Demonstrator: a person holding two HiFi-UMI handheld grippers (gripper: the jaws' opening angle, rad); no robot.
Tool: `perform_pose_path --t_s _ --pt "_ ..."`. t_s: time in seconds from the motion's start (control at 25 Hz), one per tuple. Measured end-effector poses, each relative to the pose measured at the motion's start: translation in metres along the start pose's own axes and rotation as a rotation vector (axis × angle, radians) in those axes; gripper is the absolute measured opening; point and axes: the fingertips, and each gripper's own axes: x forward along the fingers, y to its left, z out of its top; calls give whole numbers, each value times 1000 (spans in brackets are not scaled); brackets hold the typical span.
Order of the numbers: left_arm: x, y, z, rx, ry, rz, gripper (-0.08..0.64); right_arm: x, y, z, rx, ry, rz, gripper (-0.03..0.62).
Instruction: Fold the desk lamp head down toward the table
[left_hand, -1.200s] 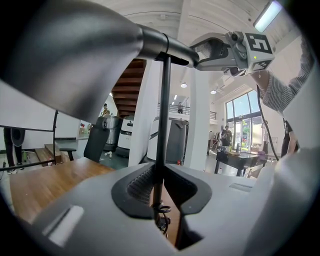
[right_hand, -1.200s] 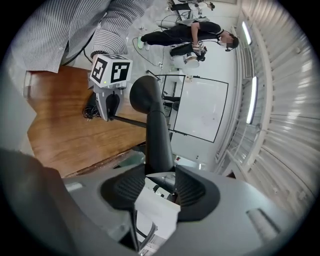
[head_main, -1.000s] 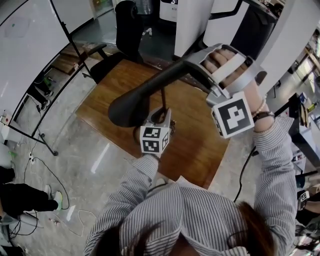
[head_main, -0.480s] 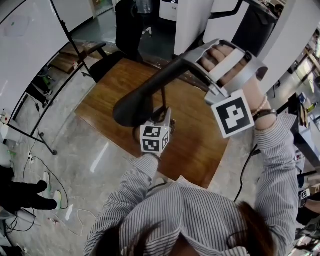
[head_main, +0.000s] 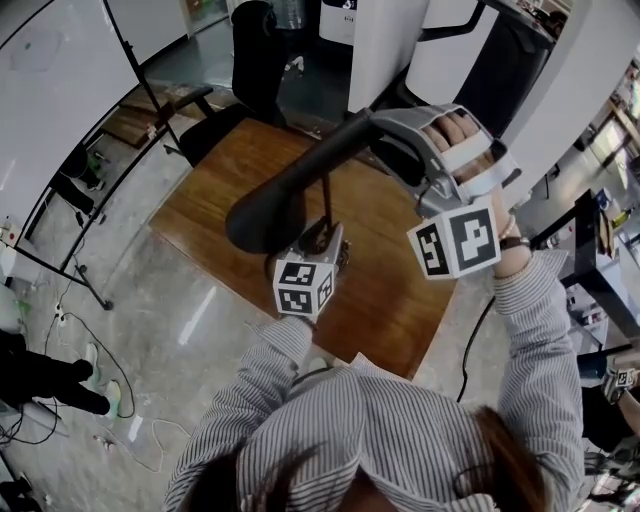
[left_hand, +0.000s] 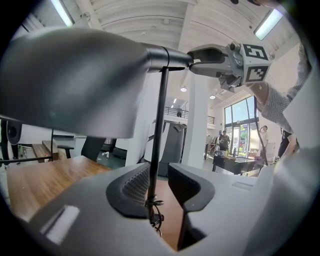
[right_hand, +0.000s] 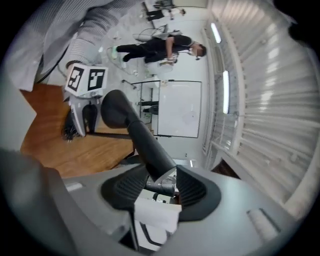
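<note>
The desk lamp stands on a wooden table. Its dark head hangs out to the left on a long neck. My right gripper is shut on the rear end of that neck, and in the right gripper view both pads press the tapered neck at its hinge. The thin upright pole rises from the base. My left gripper sits low around it. In the left gripper view the pole lies between the opening jaws, close to the left pad and apart from the right one.
A black office chair stands beyond the table's far edge. A whiteboard on a stand is at the left, with cables on the shiny floor. White pillars rise behind. People stand far off.
My right gripper has rolled, so its marker cube now shows two faces. The lamp head shifted slightly. The left gripper's cube slid a little toward me.
</note>
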Motion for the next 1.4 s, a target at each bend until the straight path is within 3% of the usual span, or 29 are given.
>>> perform_pose_path --t_s 0.12,0.28,0.44,0.6,0.8,1.12,1.4 --pt "-13 -4 -6 -5 11 -9 100 -3 13 -4 315 -31 -31 186" --pt "-33 -15 -10 2 19 -38 100 -10 36 0 798 -148 -53 186" --pt "-54 -24 -1 -22 -16 -43 89 -10 82 9 1145 -195 -12 178" --pt "-73 -20 11 -50 -59 -18 58 -10 138 26 1441 -193 64 90" --pt "-94 -22 20 -84 -94 7 43 -18 172 67 1590 -211 122 3" --pt "-107 -37 26 -10 -111 17 5 -32 191 99 1694 -267 179 0" --pt "-110 -43 25 3 -92 22 3 -40 193 95 1738 -272 189 0"
